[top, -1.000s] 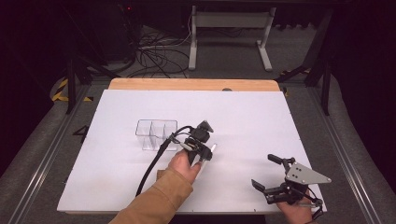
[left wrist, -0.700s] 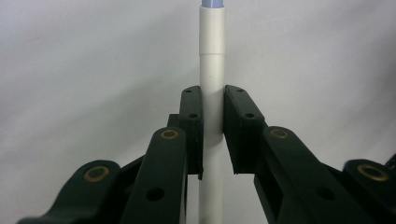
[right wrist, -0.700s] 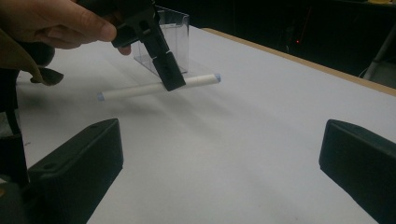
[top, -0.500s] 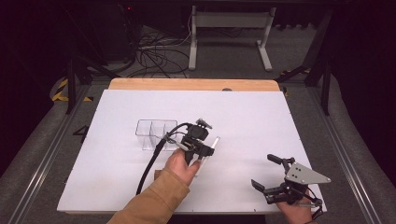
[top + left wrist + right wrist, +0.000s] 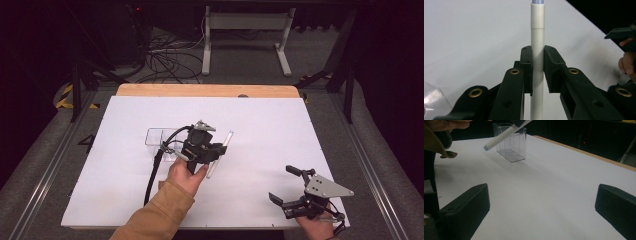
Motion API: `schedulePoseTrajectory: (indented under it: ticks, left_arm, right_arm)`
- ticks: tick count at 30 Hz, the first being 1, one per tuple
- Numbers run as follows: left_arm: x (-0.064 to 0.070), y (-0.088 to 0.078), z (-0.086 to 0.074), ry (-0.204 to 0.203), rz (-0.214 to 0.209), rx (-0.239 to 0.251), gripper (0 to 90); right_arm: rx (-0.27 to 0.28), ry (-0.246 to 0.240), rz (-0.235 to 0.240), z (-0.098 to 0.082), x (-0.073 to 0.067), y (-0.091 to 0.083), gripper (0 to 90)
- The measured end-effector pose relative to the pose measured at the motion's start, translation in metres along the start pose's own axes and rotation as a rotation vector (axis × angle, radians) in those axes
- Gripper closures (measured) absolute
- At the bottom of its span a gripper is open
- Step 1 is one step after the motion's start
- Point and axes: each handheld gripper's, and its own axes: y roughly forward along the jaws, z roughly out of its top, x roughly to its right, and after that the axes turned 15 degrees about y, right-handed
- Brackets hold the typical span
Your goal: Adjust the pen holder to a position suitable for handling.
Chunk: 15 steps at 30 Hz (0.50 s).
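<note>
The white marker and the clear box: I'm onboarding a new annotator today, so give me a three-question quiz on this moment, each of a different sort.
1. True or false: the left gripper is shut on the white marker.
2. The right gripper is: A) holding the marker, B) open with nothing between its jaws, C) inside the box.
3. Fill in: in the right gripper view, the marker is tilted in the air in front of the clear ____ standing on the table.

Key: 1 true; 2 B; 3 box.
</note>
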Motion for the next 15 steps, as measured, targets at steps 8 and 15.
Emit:
schedulePoseTrajectory:
  ticks: [8,15]
  left_arm:
    - [0.000,-0.017,-0.003,0.058,0.016,0.146,78.5]
    - [-0.004,-0.028,-0.006,0.097,0.028,0.247,78.5]
  right_arm:
    - [0.000,0.000,0.001,0.000,0.000,0.000,0.2]
    - [-0.001,0.000,0.002,0.000,-0.001,0.000,0.2]
